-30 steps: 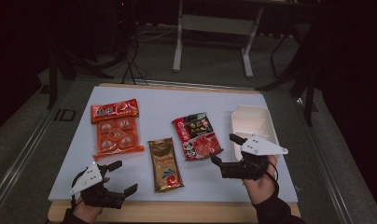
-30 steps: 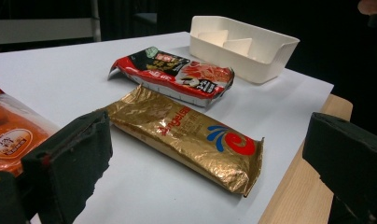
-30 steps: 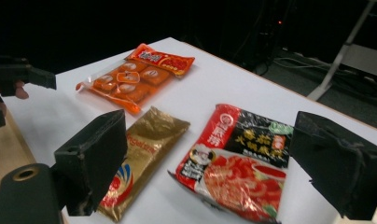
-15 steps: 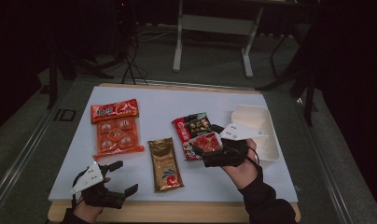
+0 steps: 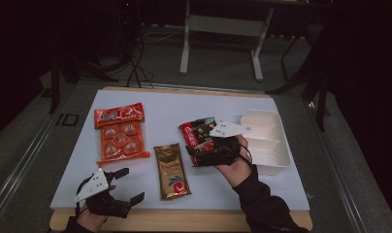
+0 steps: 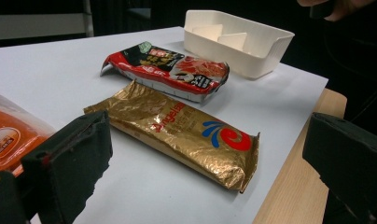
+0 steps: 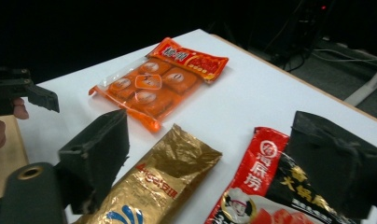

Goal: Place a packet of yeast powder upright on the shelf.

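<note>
Right gripper (image 5: 196, 151) now hovering over red-and-black hotpot packet (image 5: 198, 131), jaws spread, having crossed from white tray (image 5: 281, 155); closing in for pickup, nothing pinched yet.

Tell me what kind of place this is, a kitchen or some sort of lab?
More likely a lab or recording studio than a kitchen. Snack packs are laid out on a white sheet over a wooden table, the surroundings are dark, and cables and a metal stand sit on the grey floor behind.
</note>
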`<state>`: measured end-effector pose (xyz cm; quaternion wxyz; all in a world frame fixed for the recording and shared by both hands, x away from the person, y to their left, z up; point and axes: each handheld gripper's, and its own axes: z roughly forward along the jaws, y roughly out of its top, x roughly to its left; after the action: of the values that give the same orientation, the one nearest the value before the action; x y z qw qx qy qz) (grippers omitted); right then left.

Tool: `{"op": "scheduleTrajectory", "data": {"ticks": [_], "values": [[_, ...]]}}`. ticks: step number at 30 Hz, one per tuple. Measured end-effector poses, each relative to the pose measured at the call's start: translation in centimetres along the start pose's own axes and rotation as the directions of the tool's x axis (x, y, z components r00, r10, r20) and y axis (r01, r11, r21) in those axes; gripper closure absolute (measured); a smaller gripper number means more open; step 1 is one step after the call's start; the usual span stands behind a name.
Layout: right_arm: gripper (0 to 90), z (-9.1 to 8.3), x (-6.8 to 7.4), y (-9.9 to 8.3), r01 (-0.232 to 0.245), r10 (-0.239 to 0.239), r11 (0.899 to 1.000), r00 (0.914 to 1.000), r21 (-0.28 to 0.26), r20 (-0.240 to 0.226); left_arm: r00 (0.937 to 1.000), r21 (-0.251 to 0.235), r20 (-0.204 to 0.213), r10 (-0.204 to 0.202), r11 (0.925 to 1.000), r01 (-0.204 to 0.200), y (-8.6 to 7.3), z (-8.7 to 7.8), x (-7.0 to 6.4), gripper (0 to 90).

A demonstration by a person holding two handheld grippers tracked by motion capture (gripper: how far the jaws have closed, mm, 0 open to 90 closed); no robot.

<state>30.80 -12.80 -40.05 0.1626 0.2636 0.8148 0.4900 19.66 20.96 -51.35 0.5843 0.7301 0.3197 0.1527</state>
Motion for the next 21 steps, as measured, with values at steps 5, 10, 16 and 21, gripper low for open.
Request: {"op": "scheduleTrajectory", "data": {"ticks": [5, 10, 16, 21], "values": [[15.1, 1.8, 0.2, 0.0, 0.002, -0.001, 0.999, 0.9998, 0.032, -0.018, 1.0000, 0.002, 0.000, -0.001, 1.0000, 0.001, 0.0, 0.0, 0.0, 1.7], [16.4, 3.9, 0.2, -0.2, -0.012, 0.013, 0.998, 0.9995, 0.059, -0.028, 1.0000, 0.006, 0.002, -0.002, 1.0000, 0.002, 0.0, 0.0, 0.0, 1.7], [18.1, 5.7, 0.2, -0.5, -0.029, 0.032, 0.996, 0.9989, 0.086, -0.035, 1.0000, 0.008, 0.004, -0.001, 1.0000, 0.001, 0.0, 0.0, -0.1, 1.7], [20.8, 7.5, 0.4, -0.8, -0.031, 0.035, 0.994, 0.9989, 0.108, -0.031, 1.0000, 0.012, 0.005, 0.002, 0.9999, -0.002, 0.0, 0.0, -0.1, 1.7]]}}
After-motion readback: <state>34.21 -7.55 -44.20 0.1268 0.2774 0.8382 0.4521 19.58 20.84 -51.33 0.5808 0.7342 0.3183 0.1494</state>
